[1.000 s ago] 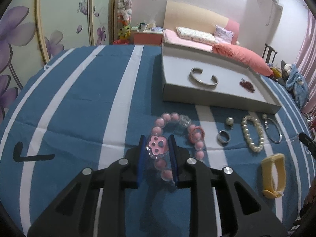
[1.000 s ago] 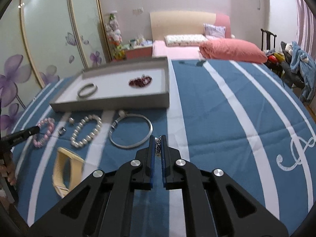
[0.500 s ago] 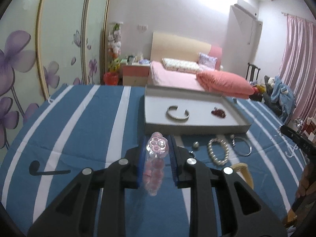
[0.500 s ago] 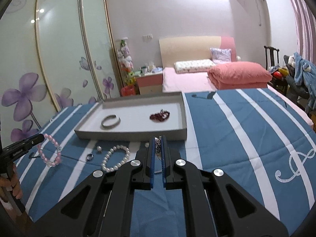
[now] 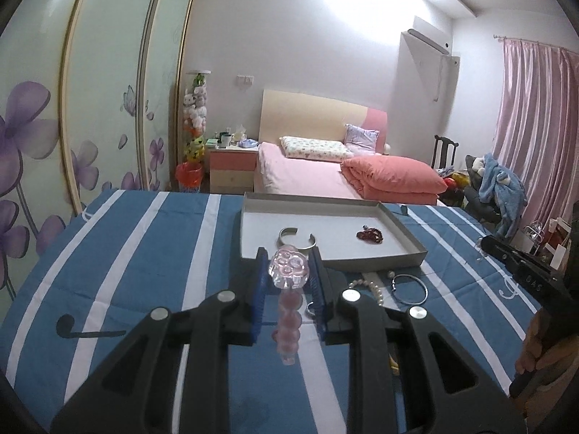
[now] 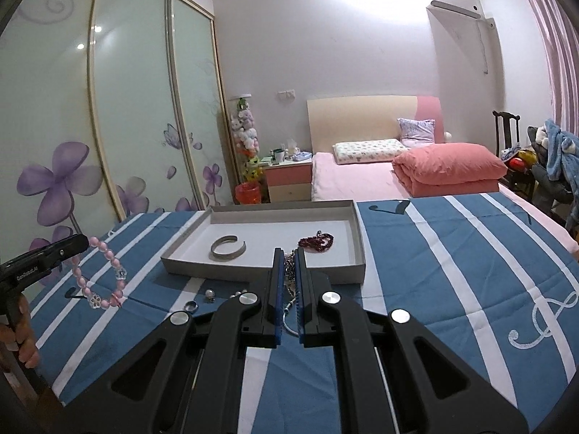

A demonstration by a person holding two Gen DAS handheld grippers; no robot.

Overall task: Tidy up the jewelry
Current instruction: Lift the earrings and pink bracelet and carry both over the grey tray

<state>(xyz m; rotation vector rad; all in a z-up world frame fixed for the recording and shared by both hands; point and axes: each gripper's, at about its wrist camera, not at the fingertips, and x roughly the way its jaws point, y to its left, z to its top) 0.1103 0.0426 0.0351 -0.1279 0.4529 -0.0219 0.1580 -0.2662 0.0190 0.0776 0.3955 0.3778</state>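
Left wrist view: my left tool [image 5: 287, 282] clamped the pink bead bracelet [image 5: 287, 311] by its flower charm, loop dangling limp before the tray [image 5: 398, 258]; my right tool [image 6: 288, 282] pinched a slippery silver chain [image 6: 289, 271].

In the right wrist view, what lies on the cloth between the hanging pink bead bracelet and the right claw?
A silver ring and a small pearl stud lie on the blue striped cloth there; the right wrist view shows it.
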